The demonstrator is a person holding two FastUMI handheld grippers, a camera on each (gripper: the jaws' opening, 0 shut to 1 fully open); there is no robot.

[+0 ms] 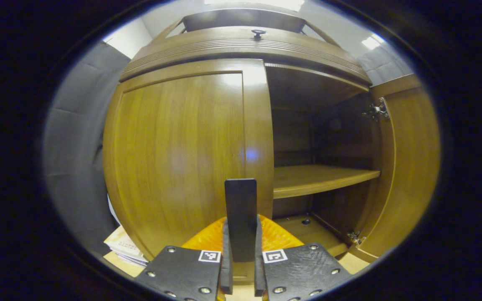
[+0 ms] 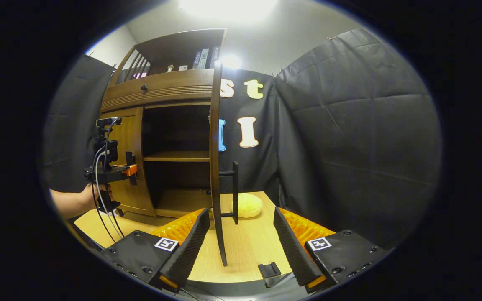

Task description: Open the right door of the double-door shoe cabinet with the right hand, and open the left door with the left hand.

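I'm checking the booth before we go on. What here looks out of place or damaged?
Nothing looks damaged. The right door stands wide open and the left door is shut, its handle clamped in the left hand-held gripper. One oddity: a yellow sponge lies on the table beside the cabinet.

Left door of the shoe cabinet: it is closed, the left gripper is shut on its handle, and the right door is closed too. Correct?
Not quite. The right door is swung open, seen edge-on in the right gripper view, with the shelf exposed. The rest holds: the left door is closed and the left gripper is shut on its handle.
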